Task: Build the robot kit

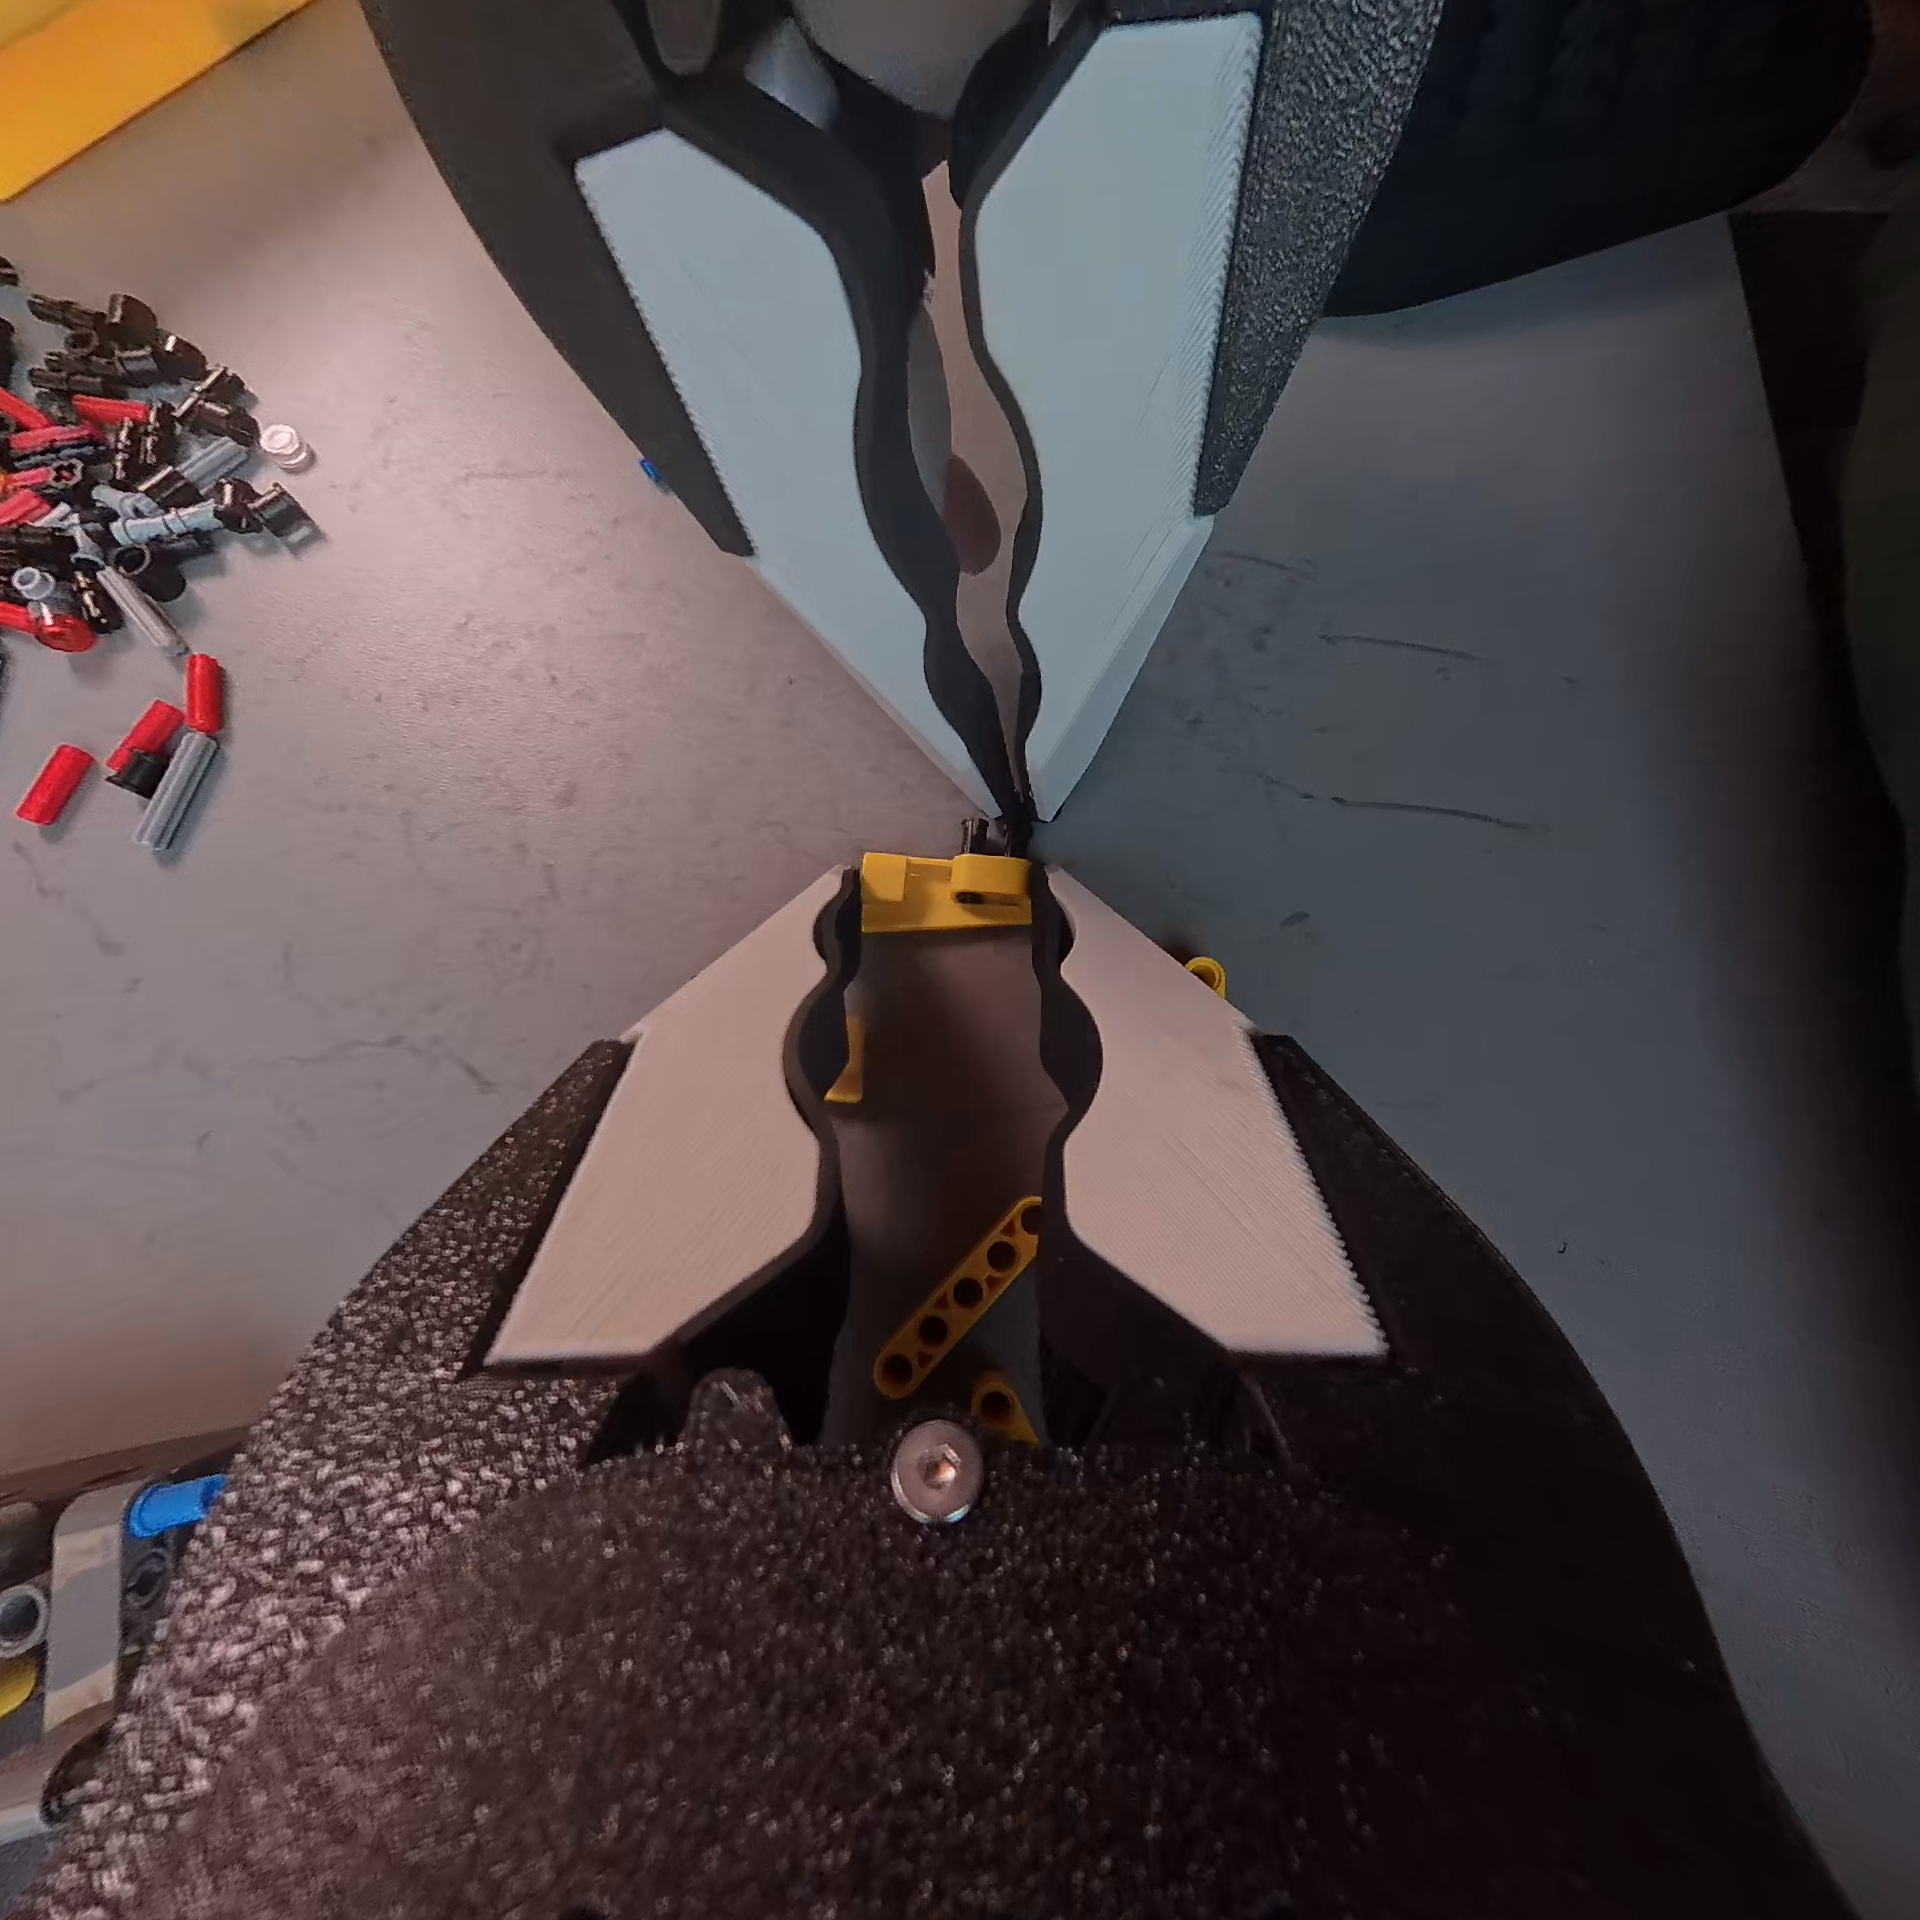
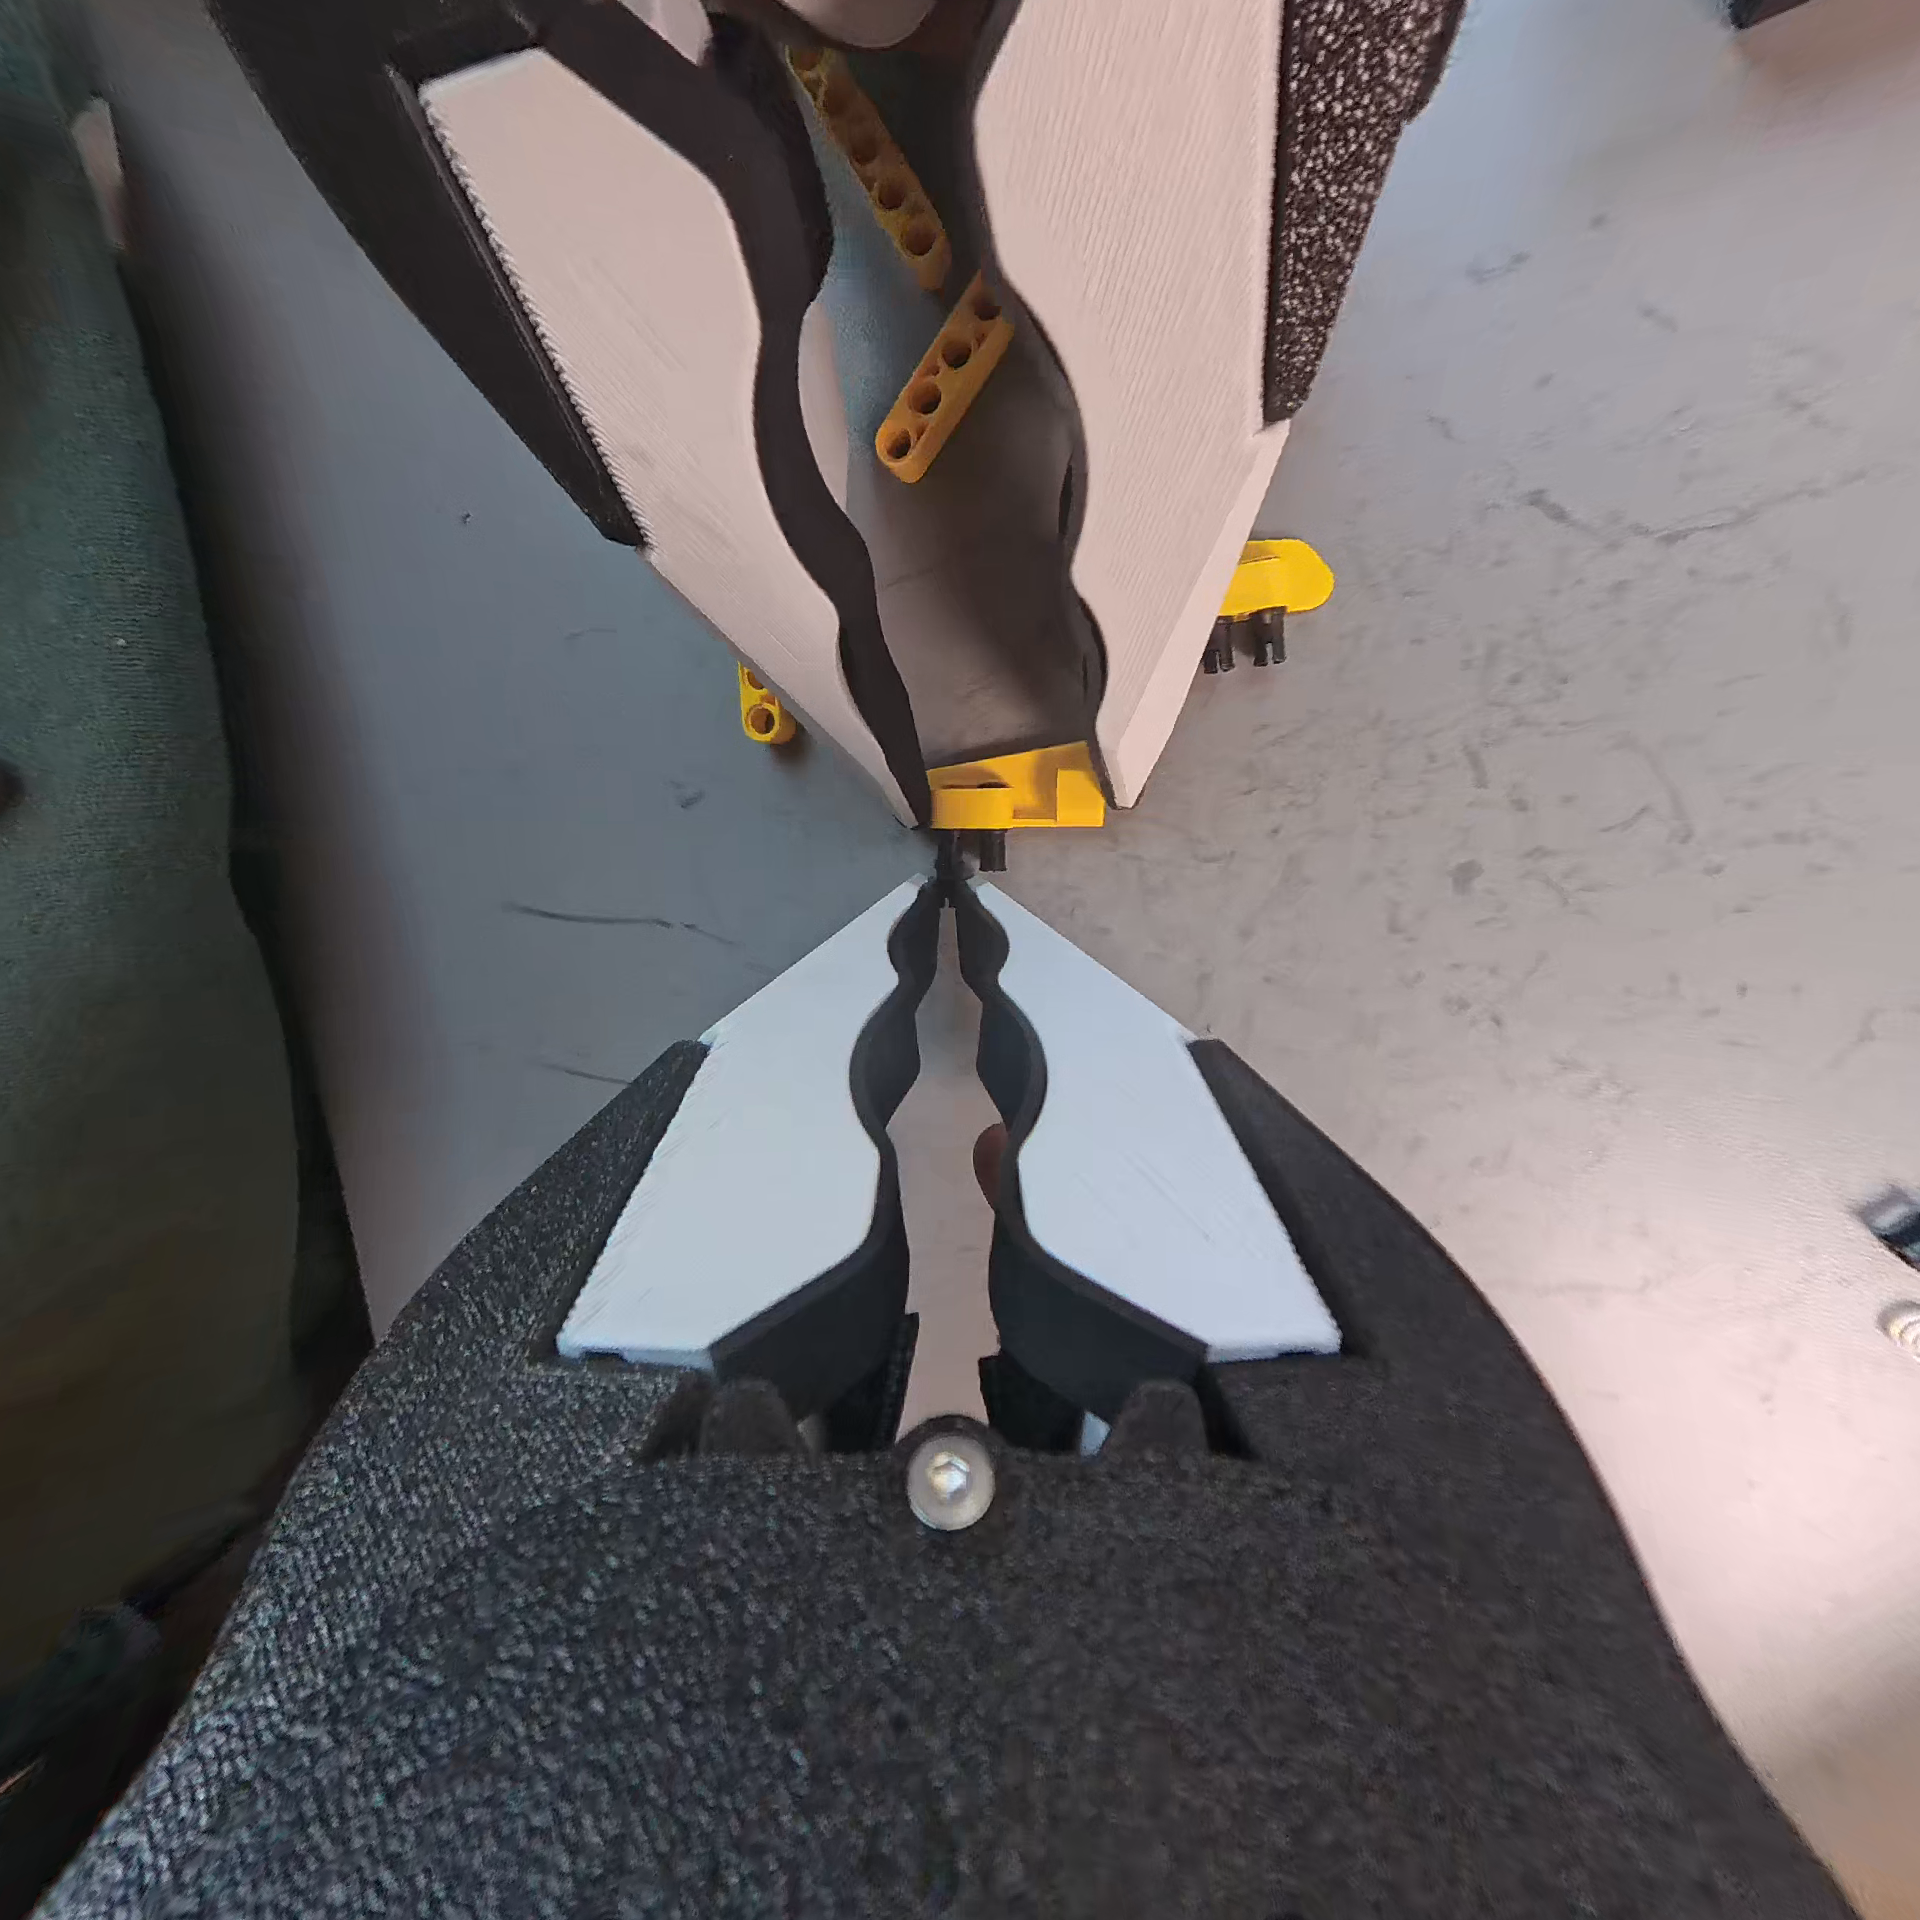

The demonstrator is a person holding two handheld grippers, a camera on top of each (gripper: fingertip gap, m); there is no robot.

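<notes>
Directly opposed, two grippers meet tip to tip over a grey table (image 1: 416, 987).

Left wrist view: the left gripper (image 1: 948, 896), part-open, clamps a yellow perforated-beam assembly (image 1: 940, 891); its lower beams are mostly hidden between the fingers. The right gripper (image 1: 1013, 816) pinches a small black pin (image 1: 975, 828), barely discernible. A pile of loose pins (image 1: 114, 478) is cut off at the left edge. Right wrist view: the right gripper (image 2: 948, 883), nearly closed, nips the pin (image 2: 948, 857) at the assembly (image 2: 1013, 798). A second yellow piece (image 2: 1273, 577) with black pins shows here only; bare table lies to the right.
</notes>
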